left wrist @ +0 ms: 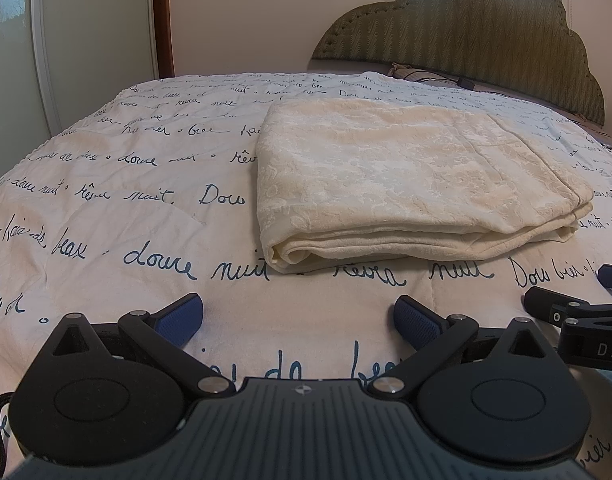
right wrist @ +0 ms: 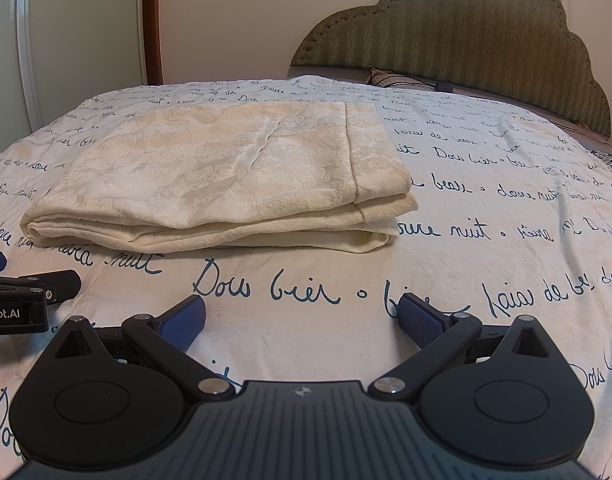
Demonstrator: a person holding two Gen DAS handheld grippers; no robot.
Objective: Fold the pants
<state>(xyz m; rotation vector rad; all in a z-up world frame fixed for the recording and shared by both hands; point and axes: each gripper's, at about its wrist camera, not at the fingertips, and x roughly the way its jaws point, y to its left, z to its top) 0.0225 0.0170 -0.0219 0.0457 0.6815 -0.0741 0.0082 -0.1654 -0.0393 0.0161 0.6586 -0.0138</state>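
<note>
Cream textured pants [left wrist: 406, 176] lie folded in a flat rectangular stack on the bed; they also show in the right wrist view [right wrist: 225, 176]. My left gripper [left wrist: 299, 318] is open and empty, low over the bedspread just in front of the pants' near edge. My right gripper [right wrist: 301, 318] is open and empty, in front of the pants' near right corner. Each gripper's side shows at the edge of the other's view: the right gripper [left wrist: 578, 312] and the left gripper [right wrist: 25, 296].
The bedspread [left wrist: 105, 200] is white with dark blue handwriting. A green padded headboard [left wrist: 486, 32] stands at the back right. A wardrobe door [left wrist: 65, 40] and a wooden door frame [left wrist: 163, 16] are at the back left. A pillow edge [right wrist: 390, 78] lies by the headboard.
</note>
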